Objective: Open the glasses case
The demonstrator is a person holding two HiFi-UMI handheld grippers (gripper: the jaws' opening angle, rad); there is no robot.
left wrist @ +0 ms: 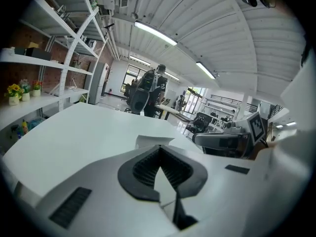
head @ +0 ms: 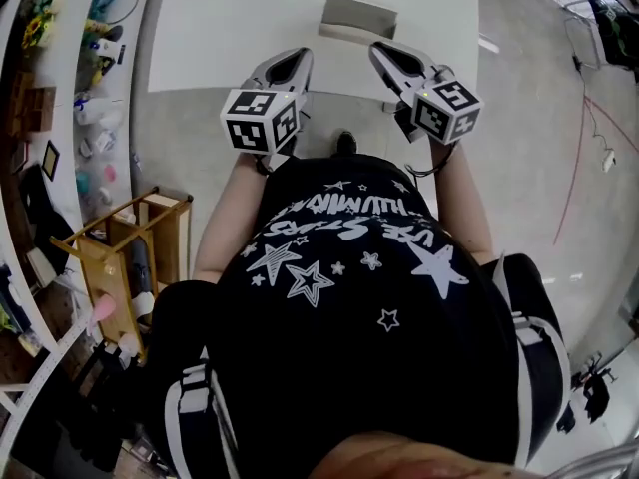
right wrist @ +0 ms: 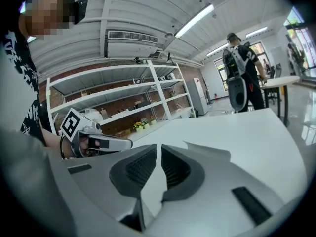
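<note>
Head view: grey glasses case [head: 357,18] on white table [head: 230,28], contents hidden.

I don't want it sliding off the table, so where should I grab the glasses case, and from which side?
Probably by its short ends. The glasses case lies broadside near the table edge with both ends free, so the left gripper can come at its left end and the right gripper at its right. Where the lid seam runs isn't clear.
</note>
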